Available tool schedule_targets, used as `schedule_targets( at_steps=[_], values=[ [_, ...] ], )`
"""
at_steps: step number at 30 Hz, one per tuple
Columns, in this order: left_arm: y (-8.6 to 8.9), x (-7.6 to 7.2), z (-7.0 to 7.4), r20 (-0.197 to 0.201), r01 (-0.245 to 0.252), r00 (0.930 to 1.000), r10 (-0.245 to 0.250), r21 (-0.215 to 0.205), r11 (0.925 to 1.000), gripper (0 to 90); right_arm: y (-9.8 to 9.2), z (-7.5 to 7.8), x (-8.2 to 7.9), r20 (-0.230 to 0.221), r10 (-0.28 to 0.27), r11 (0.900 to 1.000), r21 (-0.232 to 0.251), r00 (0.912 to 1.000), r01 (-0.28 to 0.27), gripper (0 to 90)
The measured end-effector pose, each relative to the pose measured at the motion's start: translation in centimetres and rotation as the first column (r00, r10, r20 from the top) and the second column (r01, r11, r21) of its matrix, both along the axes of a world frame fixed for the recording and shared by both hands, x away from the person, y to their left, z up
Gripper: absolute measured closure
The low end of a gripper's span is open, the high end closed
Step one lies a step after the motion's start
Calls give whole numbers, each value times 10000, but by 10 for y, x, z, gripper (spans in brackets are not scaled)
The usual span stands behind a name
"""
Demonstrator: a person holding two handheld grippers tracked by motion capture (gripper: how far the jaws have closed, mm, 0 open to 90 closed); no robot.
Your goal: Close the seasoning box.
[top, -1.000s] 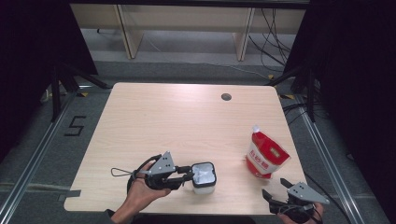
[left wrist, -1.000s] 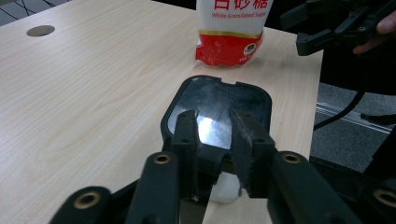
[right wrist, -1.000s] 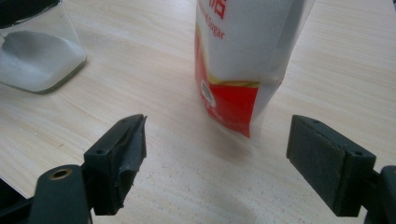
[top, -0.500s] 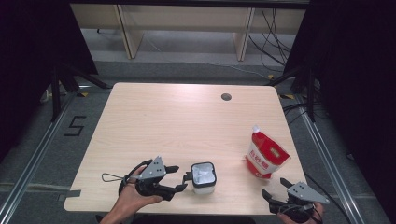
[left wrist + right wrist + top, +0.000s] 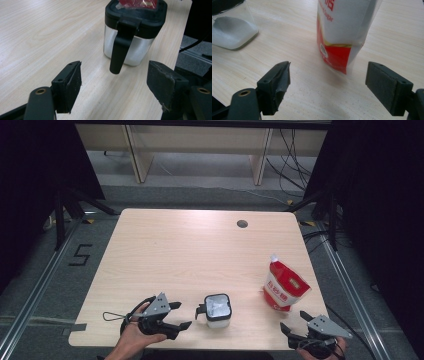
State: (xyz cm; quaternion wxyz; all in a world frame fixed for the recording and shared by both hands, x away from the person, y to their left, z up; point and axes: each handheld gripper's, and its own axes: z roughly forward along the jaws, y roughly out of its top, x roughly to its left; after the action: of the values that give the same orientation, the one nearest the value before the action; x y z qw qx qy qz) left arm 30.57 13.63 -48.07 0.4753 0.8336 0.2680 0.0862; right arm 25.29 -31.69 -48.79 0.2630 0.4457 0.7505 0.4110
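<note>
Clear glass makes up the body of the jar [image 5: 218,310], which is squarish with rounded corners, holds a low layer of white grains, and wears a thick black lid with a black handle [image 5: 120,47] hanging down its side. It stands upright on the pale wooden bench [image 5: 200,250] near the front edge, between the two hands. The left gripper [image 5: 179,315] lies just beside the jar, apart from it, pointing at the handle; its fingers [image 5: 71,85] have just been opening and now stand wide with nothing between them, the handle's tip a little way ahead of the gap in the left gripper view. Further along the front edge stands a red and white sugar pouch [image 5: 285,285], upright, well apart from the jar. The right gripper [image 5: 297,321] sits near the bench's front corner, aimed at the pouch, fingers [image 5: 387,85] spread wide and holding nothing, the pouch's lower edge ahead of them.
</note>
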Motion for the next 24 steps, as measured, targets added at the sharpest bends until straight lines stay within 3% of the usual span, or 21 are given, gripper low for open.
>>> schedule_targets(
  at_steps=[3,4,5,7,9,10,11,13,14,17,19,22,23,24],
  values=[
    [3,-1,-1,134,43,9999,-49,480,9988,271,2,0,-1,-209,-68,9997,227,9998,72,210],
    [3,-2,-3,120,86,9999,-90,305,9995,270,1,0,0,-49,69,9999,90,10000,-69,210],
    [4,-1,-3,175,254,9995,-262,464,9986,270,3,0,-2,-298,-184,9994,274,9994,192,210],
    [3,-5,-5,-23,-12,10000,13,350,9994,266,3,0,-2,-316,-191,9993,301,9993,201,210],
    [4,-6,-5,86,46,10000,-50,467,9989,265,0,0,0,-2,-12,10000,-13,10000,12,210],
    [5,-5,-5,225,165,9996,-179,611,9980,263,1,0,-1,-153,-98,9998,155,9998,100,210],
    [4,-7,-6,23,-16,10000,15,418,9991,262,1,0,-1,-189,-62,9998,174,9998,65,210],
    [5,-7,-6,192,211,9996,-222,543,9983,261,1,-1,0,-28,33,10000,62,10000,-33,210],
    [4,-9,-6,-91,94,9999,-91,422,9991,259,2,-1,-1,-102,27,9999,100,9999,-26,210],
    [6,-10,-8,-82,177,9998,-171,732,9972,256,2,0,-2,-358,79,9999,150,9993,-74,210],
    [6,-13,-10,-19,138,9999,-137,739,9972,253,2,-1,-3,-234,71,9999,141,9997,-67,209],
    [7,-16,-11,-105,164,9998,-156,801,9967,251,5,-1,-6,-509,13,9994,332,9987,4,207],
    [7,-17,-12,-75,114,9999,-108,844,9964,249,4,-2,-4,-287,213,9997,134,9994,-209,206],
    [7,-17,-13,-43,133,9999,-130,888,9960,249,6,-2,-6,-488,83,9997,219,9988,-72,207]
  ],
)
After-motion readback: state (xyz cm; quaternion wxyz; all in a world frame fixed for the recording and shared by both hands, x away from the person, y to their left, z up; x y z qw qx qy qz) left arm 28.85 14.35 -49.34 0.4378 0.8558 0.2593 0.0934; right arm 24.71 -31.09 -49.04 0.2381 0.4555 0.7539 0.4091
